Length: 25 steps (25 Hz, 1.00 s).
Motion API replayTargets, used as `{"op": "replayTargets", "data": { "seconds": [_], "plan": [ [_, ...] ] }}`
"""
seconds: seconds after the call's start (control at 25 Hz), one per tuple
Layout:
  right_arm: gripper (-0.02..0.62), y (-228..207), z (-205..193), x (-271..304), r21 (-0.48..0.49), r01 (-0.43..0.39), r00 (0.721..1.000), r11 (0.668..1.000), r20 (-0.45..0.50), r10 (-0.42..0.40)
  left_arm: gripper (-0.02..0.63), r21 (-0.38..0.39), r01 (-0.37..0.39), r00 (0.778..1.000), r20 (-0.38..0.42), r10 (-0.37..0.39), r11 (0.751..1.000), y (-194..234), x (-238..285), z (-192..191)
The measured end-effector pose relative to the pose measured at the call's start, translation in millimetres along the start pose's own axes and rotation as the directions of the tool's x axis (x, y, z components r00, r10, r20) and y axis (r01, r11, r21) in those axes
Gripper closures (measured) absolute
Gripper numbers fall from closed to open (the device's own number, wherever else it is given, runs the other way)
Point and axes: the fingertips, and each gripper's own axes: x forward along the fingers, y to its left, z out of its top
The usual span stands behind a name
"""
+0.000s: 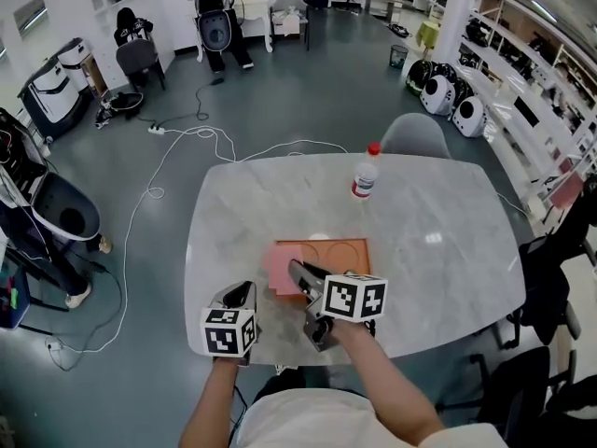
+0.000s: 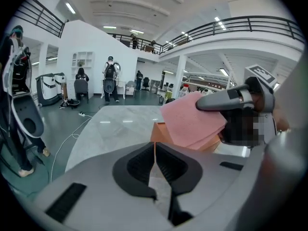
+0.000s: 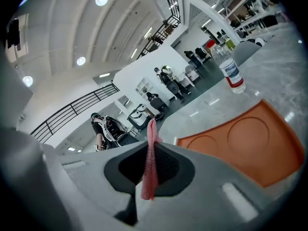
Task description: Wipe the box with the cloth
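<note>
Two tongs are sitting over the near edge of the marble bench (image 1: pixel 438 250).

Right tongs (image 1: pixel 294 271): these are gripping the pink cloth (image 1: pixel 278 265). In the right gripper view the jaws are pressing on a thin fold of it, which is standing edge-on between them and hanging out below. The folded cloth is spreading over the left end of the orange box (image 1: pixel 343 249); I cannot tell whether it is touching the box.

Box: it is lying flat on the bench near the person, with two round recesses showing in its top face.

Left tongs (image 1: pixel 244 292): these are hovering just left of the box, apart from it. In the left gripper view the jaws are standing together with nothing between them.

Writing: a clear bottle (image 1: pixel 365 177) with a red cap is standing upright beyond the box, well apart from it. It is wearing a white label with a blue and a red band, and the print is too small to read. The cubes on both tongs are showing black-and-white square markers only.
</note>
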Motion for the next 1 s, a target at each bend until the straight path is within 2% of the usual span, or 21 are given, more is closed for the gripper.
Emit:
{"op": "replayTargets", "data": {
  "seconds": [0.16,0.32,0.64,0.76,1.0],
  "plan": [
    [0.578,-4,-22,7,0.05,-0.009,1.0,0.999,-0.019,0.01,0.59,-0.008,-0.008,1.0,-0.008,0.008,1.0,3,-1,-10],
    [0.578,-18,-39,9,0.075,0.036,0.999,0.997,-0.022,-0.034,0.59,-0.003,-0.003,1.0,-0.023,0.003,1.0,1,-2,-17],
    [0.578,-44,-58,15,0.041,0.155,0.988,0.987,-0.034,-0.154,0.59,-0.001,0.0,0.999,-0.043,0.0,1.0,5,-4,-24],
    [0.578,-50,-59,12,0.018,0.179,0.984,0.984,-0.025,-0.178,0.591,0.004,0.003,0.999,-0.046,-0.003,1.0,4,-4,-25],
    [0.578,-60,-59,7,0.029,0.226,0.974,0.974,-0.017,-0.226,0.59,0.007,0.023,0.999,-0.05,-0.022,1.0,4,-2,-21]
  ]
}}
